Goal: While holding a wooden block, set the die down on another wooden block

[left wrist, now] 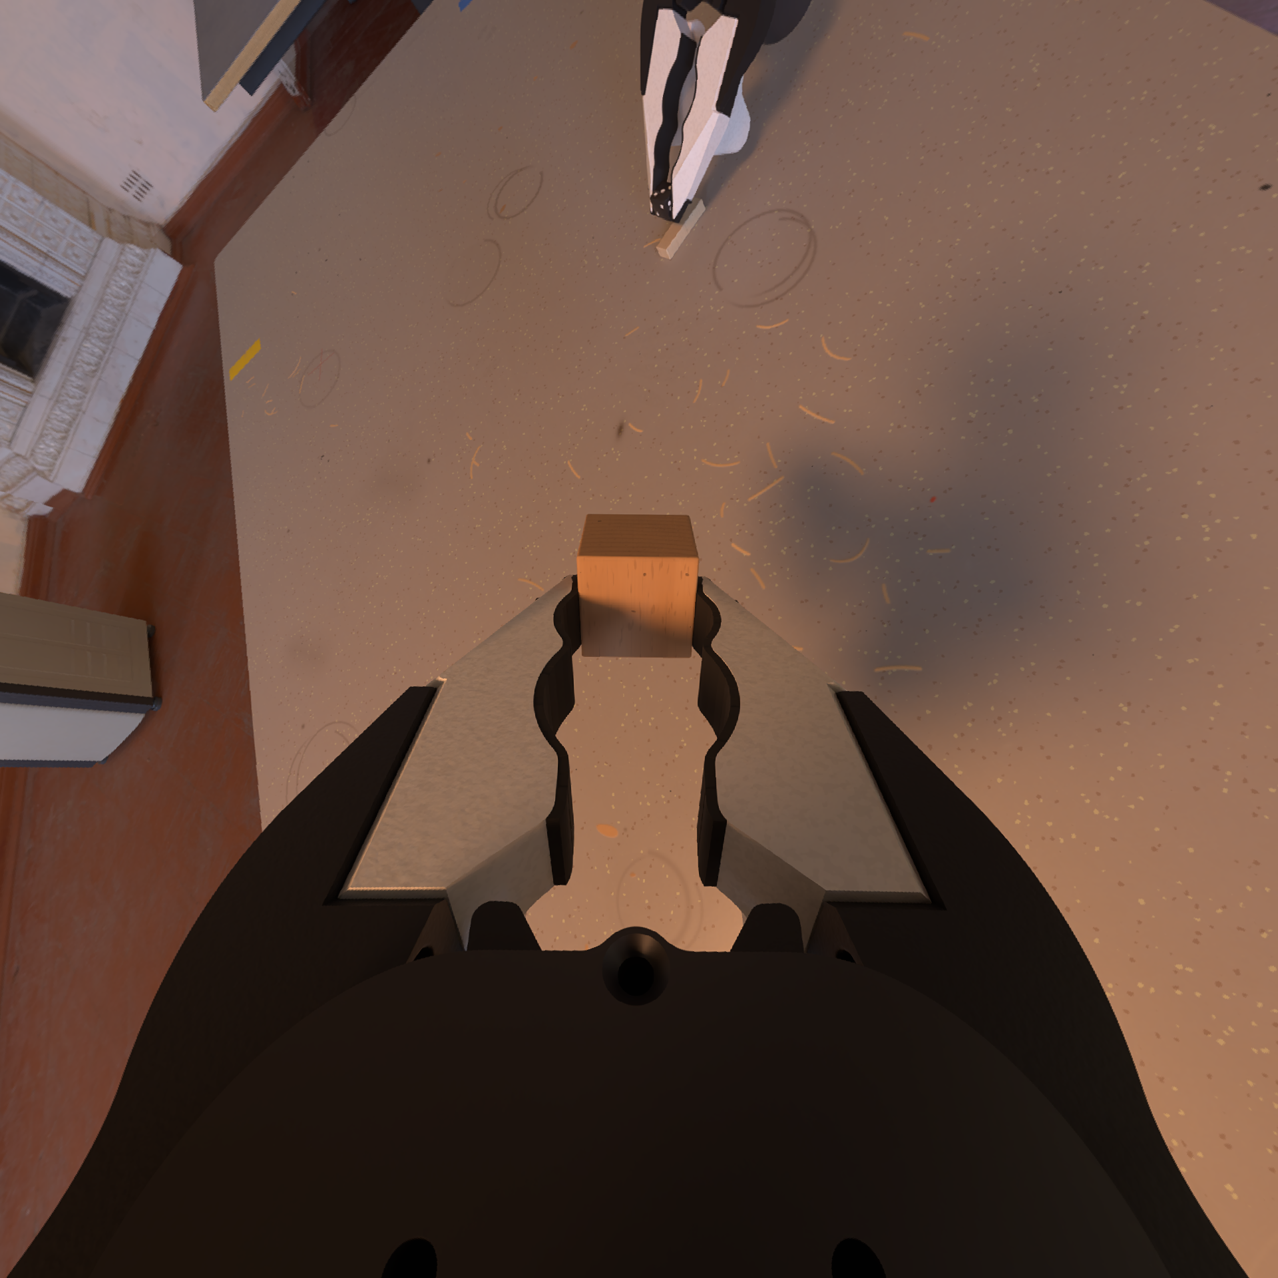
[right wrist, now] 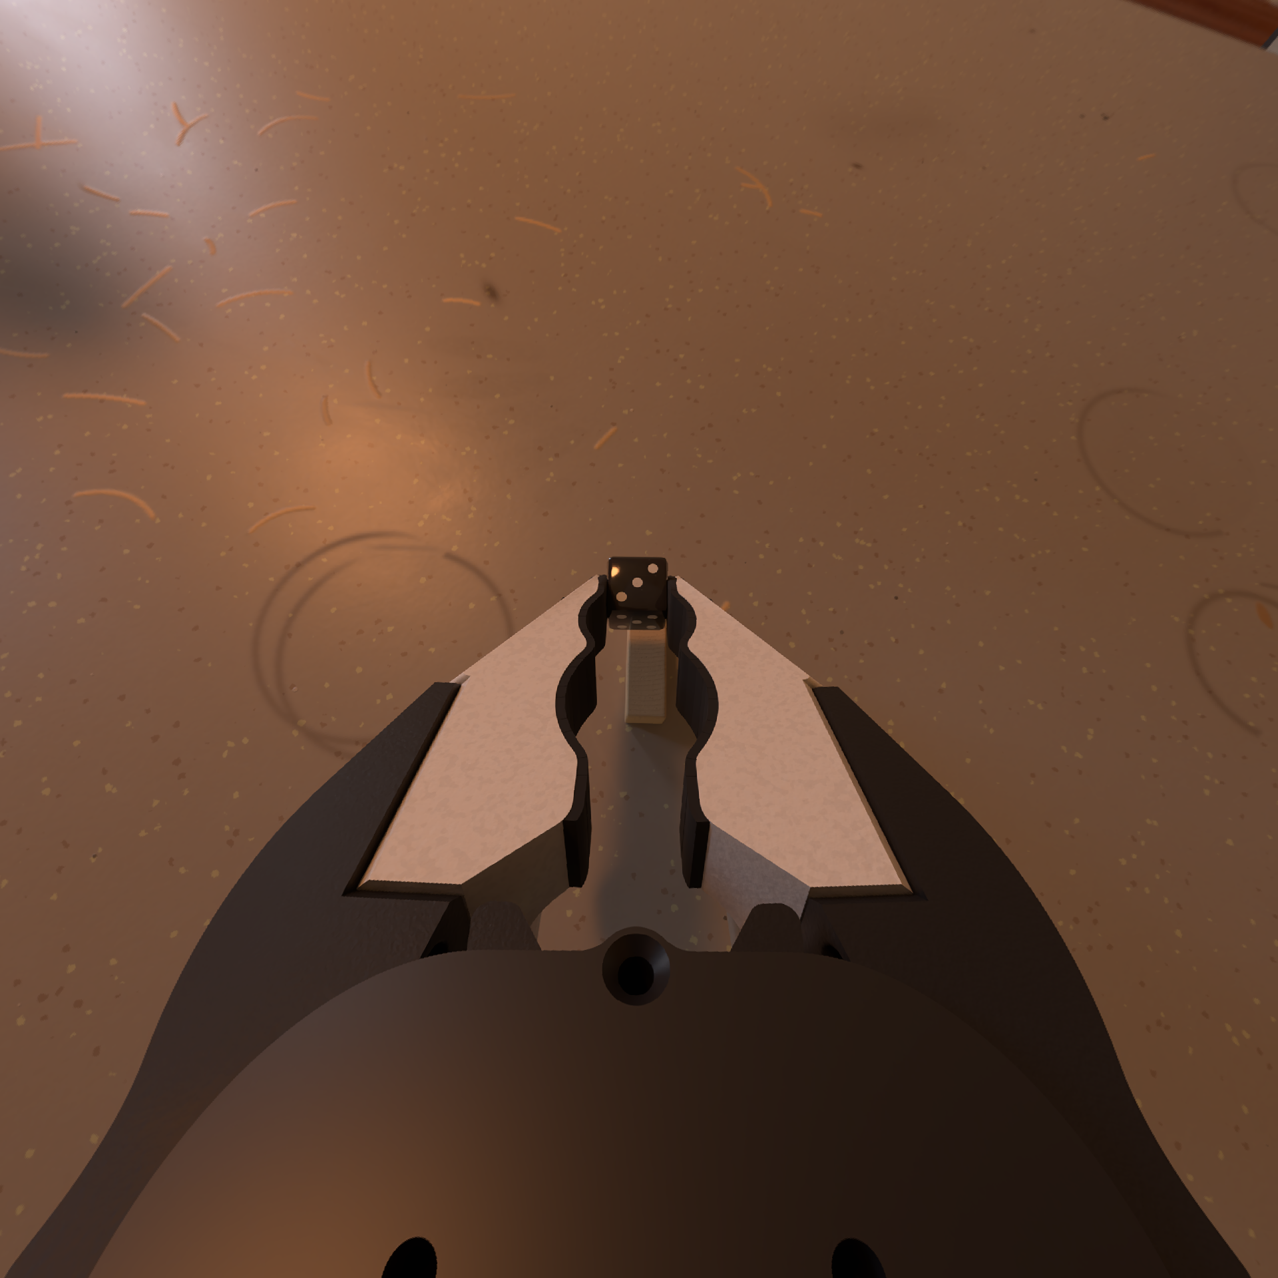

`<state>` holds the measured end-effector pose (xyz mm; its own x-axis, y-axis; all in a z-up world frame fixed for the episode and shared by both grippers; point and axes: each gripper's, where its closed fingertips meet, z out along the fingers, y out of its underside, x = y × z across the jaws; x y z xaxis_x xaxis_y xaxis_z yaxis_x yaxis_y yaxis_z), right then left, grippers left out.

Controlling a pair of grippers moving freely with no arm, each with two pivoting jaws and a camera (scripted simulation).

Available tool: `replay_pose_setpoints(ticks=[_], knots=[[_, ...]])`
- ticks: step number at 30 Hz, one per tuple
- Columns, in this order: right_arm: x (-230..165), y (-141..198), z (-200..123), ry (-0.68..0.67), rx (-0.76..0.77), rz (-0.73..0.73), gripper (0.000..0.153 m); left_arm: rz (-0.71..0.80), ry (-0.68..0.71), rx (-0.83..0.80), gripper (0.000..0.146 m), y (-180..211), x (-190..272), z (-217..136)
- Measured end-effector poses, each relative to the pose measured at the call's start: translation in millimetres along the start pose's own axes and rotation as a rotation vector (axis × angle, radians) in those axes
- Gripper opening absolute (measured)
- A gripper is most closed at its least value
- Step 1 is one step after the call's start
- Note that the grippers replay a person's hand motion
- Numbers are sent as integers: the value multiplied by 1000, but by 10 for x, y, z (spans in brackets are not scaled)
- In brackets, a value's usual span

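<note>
My left gripper [left wrist: 636, 608] is shut on a light wooden cube [left wrist: 636, 588] and holds it above the brown speckled table [left wrist: 484, 415]. My right gripper [right wrist: 637, 595] is shut on a small black die with white pips [right wrist: 637, 581]. Directly below the die lies a thin pale wooden block [right wrist: 645, 681], seen between the fingers; I cannot tell whether the die touches it. In the left wrist view the right gripper [left wrist: 667, 204] shows far off at the top with the die [left wrist: 662, 202] at its tips, right over the flat block [left wrist: 681, 232].
The table's left edge [left wrist: 232, 484] borders a red-brown floor [left wrist: 124, 830]. A white ornate fireplace [left wrist: 62, 346] and a beige box [left wrist: 69, 678] stand beyond the edge. Ring stains and wood shavings mark the tabletop.
</note>
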<state>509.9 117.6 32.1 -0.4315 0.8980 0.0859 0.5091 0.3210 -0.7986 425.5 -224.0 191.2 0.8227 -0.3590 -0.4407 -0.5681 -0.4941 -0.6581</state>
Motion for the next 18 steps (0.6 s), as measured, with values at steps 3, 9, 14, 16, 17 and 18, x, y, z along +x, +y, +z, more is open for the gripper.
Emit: replay_pose_setpoints(ticks=[3, 9, 14, 16, 17, 18], knots=[[-22, 47, 25, -10, -21, 1, 16, 0, -9, -1, 31, 11, -13, -21], [-19, 130, 45, -15, -41, 14, 16, 2, -18, 2, 31, 19, -28, -49], [8, 170, 30, -19, -43, 29, 16, 4, -24, -4, 31, 31, -33, -57], [13, 179, 33, -18, -40, 30, 16, 4, -27, -6, 31, 35, -35, -63], [16, 183, 38, -18, -40, 30, 16, 4, -29, -7, 31, 37, -37, -68], [19, 182, 42, -16, -40, 29, 16, 4, -32, -8, 31, 41, -42, -75]])
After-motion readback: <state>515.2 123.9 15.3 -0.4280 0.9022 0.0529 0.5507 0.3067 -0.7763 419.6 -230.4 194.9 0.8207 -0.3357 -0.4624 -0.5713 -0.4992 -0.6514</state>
